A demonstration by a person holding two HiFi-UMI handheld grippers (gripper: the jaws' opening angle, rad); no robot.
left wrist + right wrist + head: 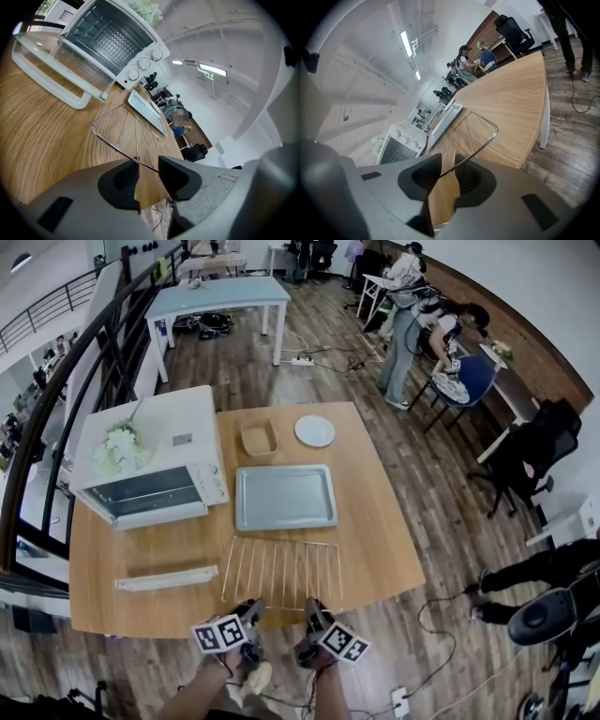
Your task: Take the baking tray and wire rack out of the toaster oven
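The wire rack [281, 570] lies out on the wooden table [375, 521], close to its near edge. My left gripper [251, 613] and right gripper [312, 613] each hold the rack's near rim wire. In the left gripper view the rim wire of the rack [126, 126] runs in between the jaws of the left gripper [147, 171]. The right gripper [446, 180] is shut on the rack [473, 131] in the same way. The grey baking tray [285, 497] lies flat behind the rack. The white toaster oven [150, 488] stands at the left with its glass door [166, 577] folded down.
A small wooden basket [259, 439] and a white plate [315, 431] sit behind the tray. White flowers [120, 448] lie on top of the oven. People stand by desks at the back right [403, 324]. A dark railing [56, 399] runs along the left.
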